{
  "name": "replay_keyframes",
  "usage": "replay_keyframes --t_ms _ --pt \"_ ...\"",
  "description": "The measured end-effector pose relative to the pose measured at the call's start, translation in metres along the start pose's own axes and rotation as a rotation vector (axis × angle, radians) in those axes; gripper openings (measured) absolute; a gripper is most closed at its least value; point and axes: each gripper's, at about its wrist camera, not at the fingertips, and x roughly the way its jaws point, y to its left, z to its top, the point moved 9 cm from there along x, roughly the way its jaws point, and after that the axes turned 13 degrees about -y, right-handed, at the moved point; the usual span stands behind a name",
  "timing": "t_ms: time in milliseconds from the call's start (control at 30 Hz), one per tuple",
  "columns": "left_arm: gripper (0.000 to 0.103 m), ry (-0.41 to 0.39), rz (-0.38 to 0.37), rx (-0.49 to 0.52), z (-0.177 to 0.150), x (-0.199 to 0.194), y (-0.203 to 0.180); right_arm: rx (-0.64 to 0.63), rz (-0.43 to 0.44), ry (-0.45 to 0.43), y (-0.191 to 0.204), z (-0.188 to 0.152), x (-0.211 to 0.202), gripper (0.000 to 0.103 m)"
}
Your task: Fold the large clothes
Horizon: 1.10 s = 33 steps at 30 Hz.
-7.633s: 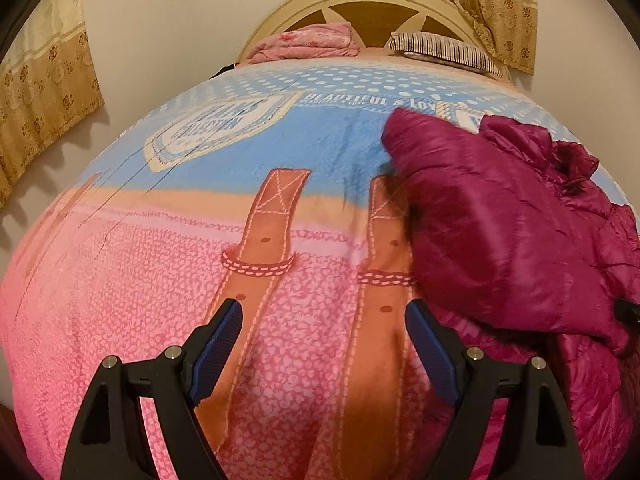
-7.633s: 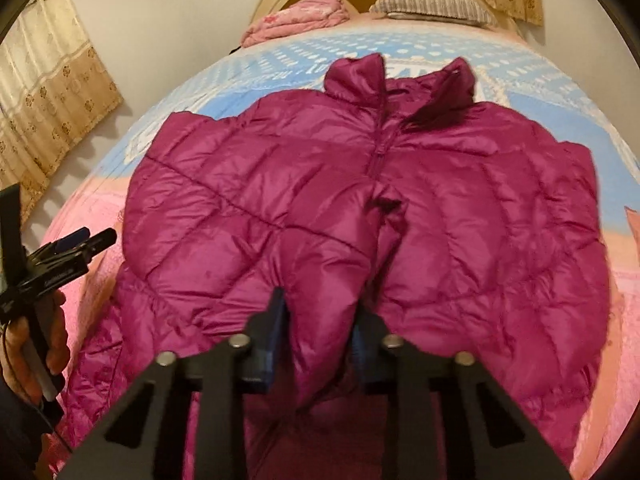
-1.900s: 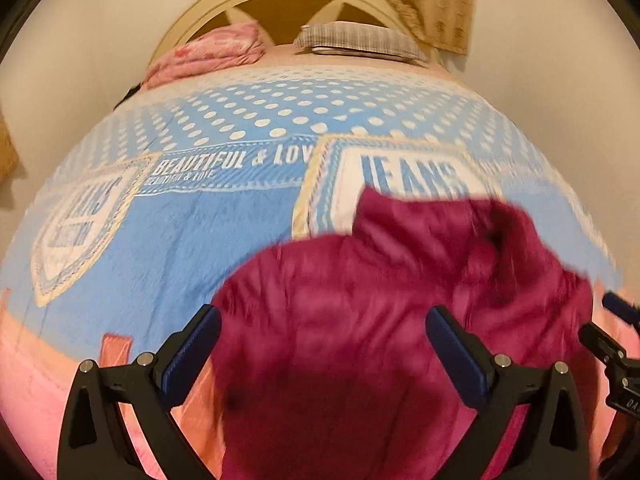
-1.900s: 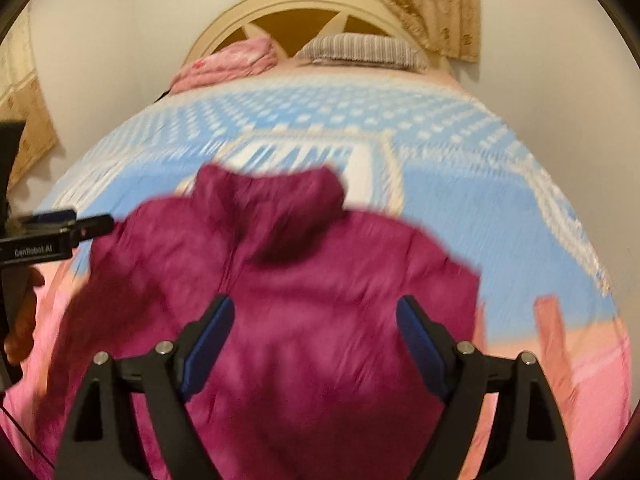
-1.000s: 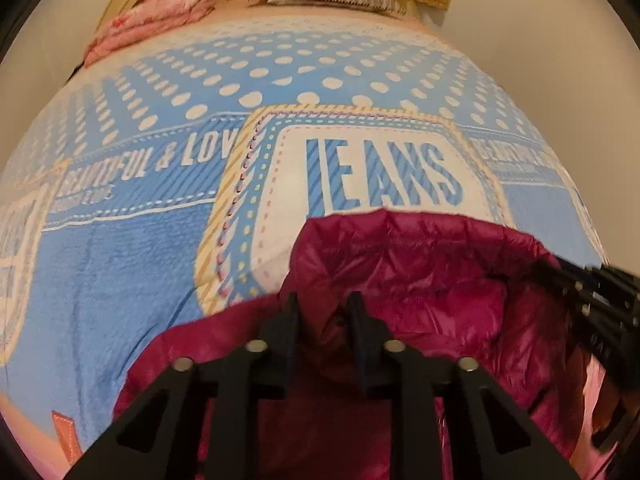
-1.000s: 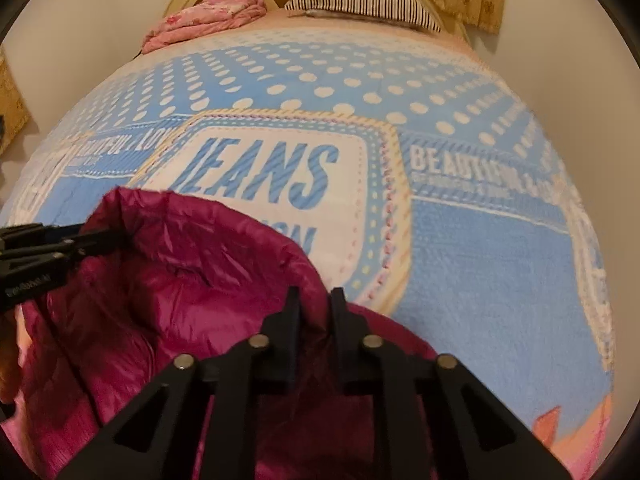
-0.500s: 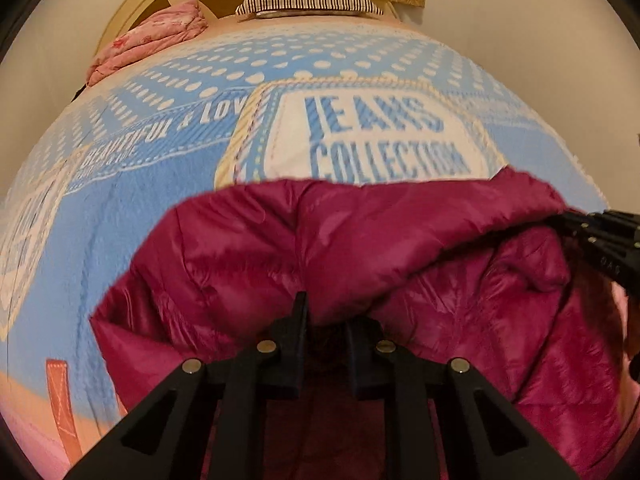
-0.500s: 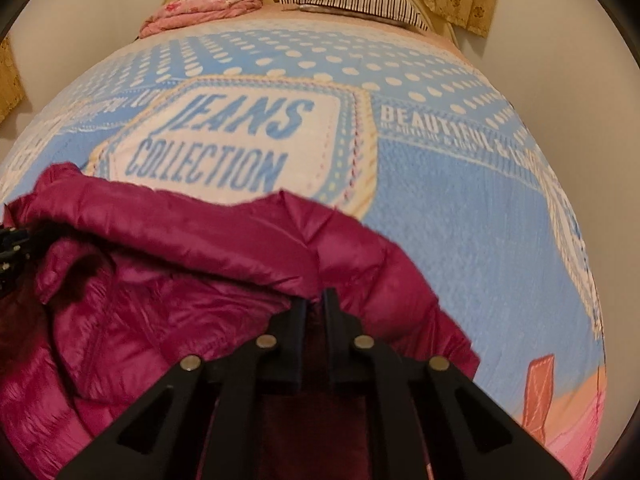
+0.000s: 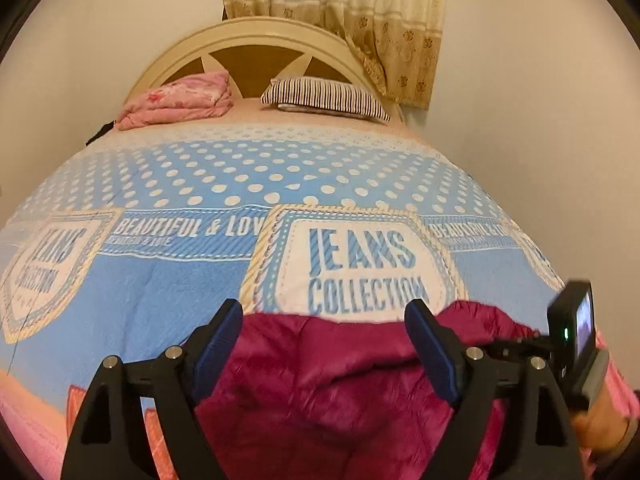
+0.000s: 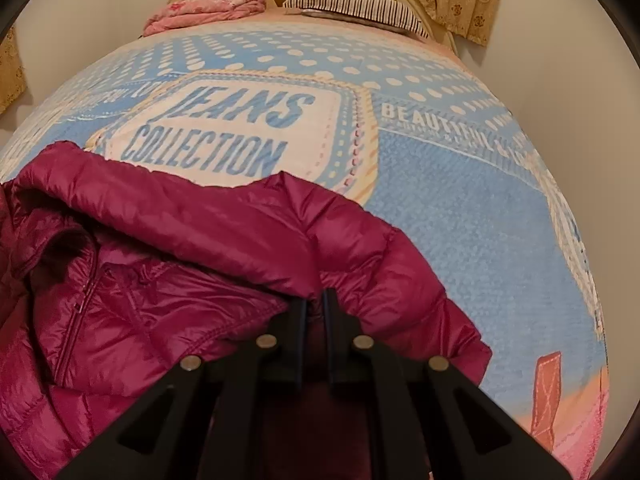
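Note:
A magenta puffer jacket (image 10: 192,272) lies on the bed, its top part folded over toward me so the zipper and lining show at the left. My right gripper (image 10: 315,300) is shut on the jacket's folded edge. In the left wrist view the jacket (image 9: 320,376) lies below my left gripper (image 9: 326,330), which is open and empty just above the fabric. The right gripper's body and the hand that holds it (image 9: 568,344) show at the right edge of that view.
The bed carries a blue and pink "JEANS COLLECTION" blanket (image 9: 200,280). A folded pink quilt (image 9: 176,100) and a striped pillow (image 9: 324,96) lie by the headboard (image 9: 256,48). Curtains (image 9: 360,12) hang behind, and a wall runs along the right side.
My left gripper has opened, let go of the jacket's edge and lifted. My right gripper still pinches the jacket, whose folded top edge has come nearer.

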Motion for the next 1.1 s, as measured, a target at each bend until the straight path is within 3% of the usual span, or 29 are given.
replay_keyframes --t_ms 133,267,333,400,467,567,767,933,1100 --pt "0.083 0.115 0.065 0.010 -0.028 0.044 -0.004 0.002 0.002 -0.003 0.000 -0.001 0.001 0.009" --pt "0.083 0.227 0.138 0.054 -0.079 0.067 0.001 0.008 0.019 -0.002 -0.002 -0.002 0.001 0.009" --pt "0.083 0.256 0.146 0.067 -0.099 0.070 0.005 0.006 0.040 0.003 -0.002 -0.003 -0.002 0.009" --pt "0.083 0.249 0.144 0.069 -0.105 0.069 0.007 0.006 0.060 0.000 -0.002 -0.003 -0.007 0.017" --pt "0.083 0.245 0.136 0.062 -0.105 0.068 0.008 0.025 0.079 -0.023 -0.006 -0.001 -0.019 0.035" --pt "0.083 0.248 0.131 0.066 -0.106 0.069 0.006 0.077 0.087 -0.084 -0.016 0.005 -0.036 0.052" --pt "0.083 0.240 0.139 0.045 -0.094 0.067 0.006 0.230 0.098 -0.152 -0.022 0.037 -0.037 0.054" --pt "0.083 0.133 0.088 0.003 -0.048 0.055 -0.012 0.252 0.116 -0.142 0.003 0.064 -0.011 0.054" --pt "0.083 0.192 0.064 0.007 -0.063 0.078 -0.026 0.241 0.143 -0.086 0.027 0.056 0.012 0.054"
